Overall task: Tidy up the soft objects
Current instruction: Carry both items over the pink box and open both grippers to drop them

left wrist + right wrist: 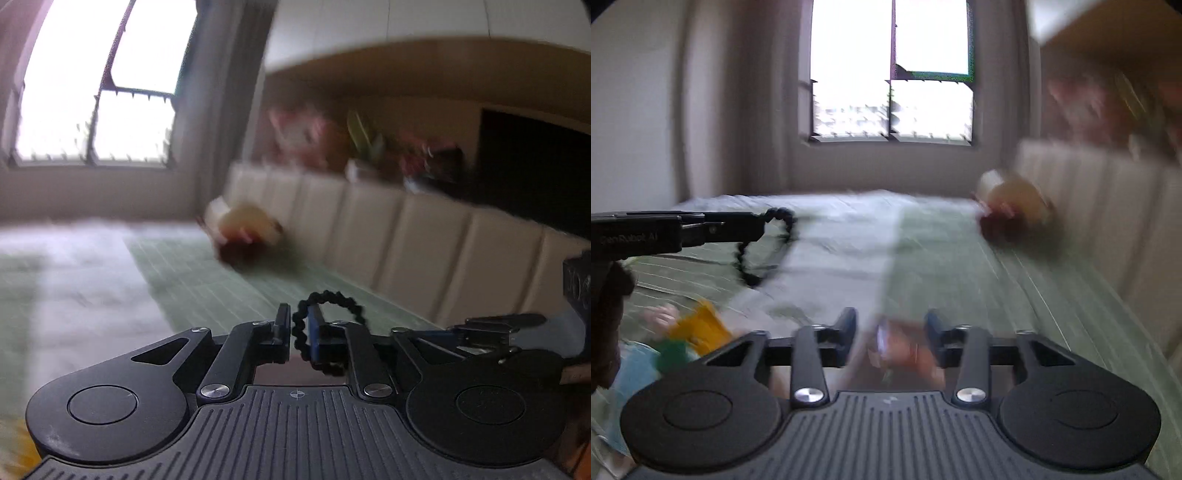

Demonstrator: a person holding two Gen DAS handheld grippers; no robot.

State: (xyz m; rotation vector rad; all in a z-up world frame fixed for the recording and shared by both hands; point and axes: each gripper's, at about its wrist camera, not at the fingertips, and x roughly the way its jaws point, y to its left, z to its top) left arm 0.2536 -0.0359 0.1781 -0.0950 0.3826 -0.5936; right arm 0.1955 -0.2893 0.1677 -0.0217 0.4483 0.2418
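My left gripper [298, 325] is shut on a black beaded loop [332, 310], which hangs from its jaws above the green bed cover [221, 288]. It also shows in the right wrist view [753, 225] with the loop [764, 251] dangling. My right gripper [891, 328] holds a blurred brown and orange soft thing [905, 350] between its fingers. A blurred yellow and dark red plush toy [243, 232] lies on the bed by the headboard, also in the right wrist view [1012, 210].
A padded beige headboard [406, 236] runs along the right of the bed. Blurred plush toys and a plant sit on the ledge [332, 144] above it. A yellow, green and blue soft heap [687, 336] lies at the lower left. A window [890, 70] is behind.
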